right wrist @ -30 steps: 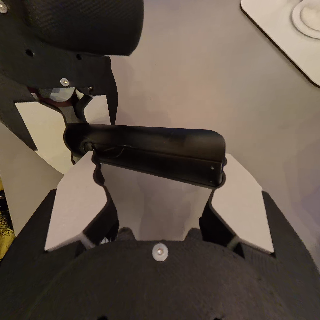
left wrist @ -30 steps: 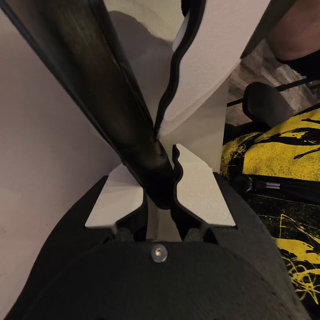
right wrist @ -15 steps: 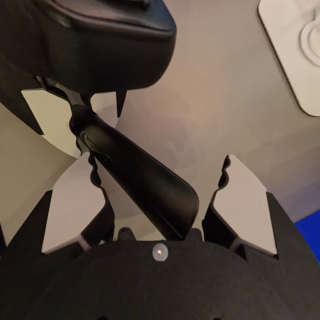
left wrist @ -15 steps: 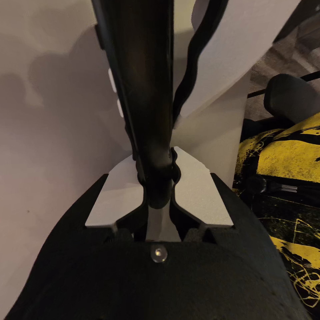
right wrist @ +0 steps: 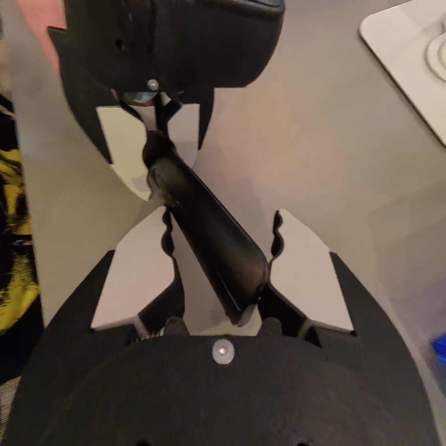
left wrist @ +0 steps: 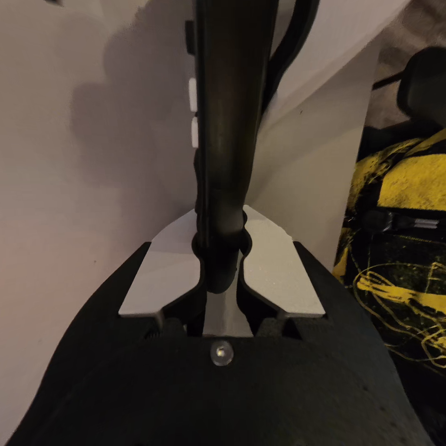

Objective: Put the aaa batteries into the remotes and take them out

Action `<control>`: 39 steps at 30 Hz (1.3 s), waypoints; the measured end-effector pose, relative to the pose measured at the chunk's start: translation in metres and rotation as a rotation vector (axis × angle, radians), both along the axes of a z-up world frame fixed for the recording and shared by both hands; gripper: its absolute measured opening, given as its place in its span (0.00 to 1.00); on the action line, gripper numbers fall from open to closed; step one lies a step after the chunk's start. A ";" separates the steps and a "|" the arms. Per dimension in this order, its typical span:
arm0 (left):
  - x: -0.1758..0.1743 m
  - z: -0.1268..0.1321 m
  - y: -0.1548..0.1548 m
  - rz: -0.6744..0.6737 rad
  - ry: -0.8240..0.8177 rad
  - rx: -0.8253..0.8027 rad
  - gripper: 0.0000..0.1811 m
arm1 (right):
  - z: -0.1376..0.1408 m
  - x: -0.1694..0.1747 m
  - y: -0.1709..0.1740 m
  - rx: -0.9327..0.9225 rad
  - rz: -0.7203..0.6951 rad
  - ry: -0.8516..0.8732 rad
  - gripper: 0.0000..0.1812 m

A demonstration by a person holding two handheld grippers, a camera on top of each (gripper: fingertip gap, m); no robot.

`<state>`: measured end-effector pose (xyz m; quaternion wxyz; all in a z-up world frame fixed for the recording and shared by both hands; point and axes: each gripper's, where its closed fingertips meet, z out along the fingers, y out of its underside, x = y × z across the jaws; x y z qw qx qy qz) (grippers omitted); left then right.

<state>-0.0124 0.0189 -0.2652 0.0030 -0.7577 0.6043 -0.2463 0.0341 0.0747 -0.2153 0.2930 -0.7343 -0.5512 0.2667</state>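
Observation:
A black remote (left wrist: 226, 120) stands end-on in the left wrist view, with white buttons (left wrist: 193, 96) on its left side. My left gripper (left wrist: 220, 241) is shut on its near end. In the right wrist view the remote (right wrist: 212, 246) runs diagonally from my left gripper (right wrist: 159, 154) down between the fingers of my right gripper (right wrist: 222, 217). My right gripper is open, one finger on each side of the remote. The remote's free end touches the right finger (right wrist: 301, 277). No batteries are in view.
The grey table (right wrist: 325, 181) lies under both grippers. A white board (right wrist: 398, 60) is at the far right and a blue thing (right wrist: 440, 345) at the right edge. A person's yellow and black clothing (left wrist: 398, 193) and a black chair arm (left wrist: 424, 79) are past the table's edge. Between my right fingertips and the blue thing (right wrist: 440, 345) there is roughly 20 cm.
My right gripper let go of the remote's two ends, then narrowed around it. My left gripper turned the remote from crosswise to pointing at the right wrist camera.

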 end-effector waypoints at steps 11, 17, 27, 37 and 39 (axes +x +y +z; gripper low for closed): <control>-0.004 0.043 0.023 -0.038 -0.170 0.152 0.27 | 0.028 -0.002 -0.025 -0.287 0.009 0.455 0.19; 0.009 0.114 0.051 0.206 -0.746 0.417 0.49 | 0.060 0.008 -0.015 -0.520 -0.061 0.882 0.19; 0.008 0.171 0.049 0.445 -1.311 0.373 0.28 | 0.072 -0.021 -0.026 -0.700 0.010 1.101 0.19; 0.000 0.158 0.077 0.534 -1.148 0.141 0.13 | 0.050 -0.021 -0.005 -0.429 -0.142 0.825 0.29; -0.002 0.161 0.078 0.498 -1.064 0.164 0.13 | 0.037 -0.020 -0.002 -0.329 -0.150 0.627 0.32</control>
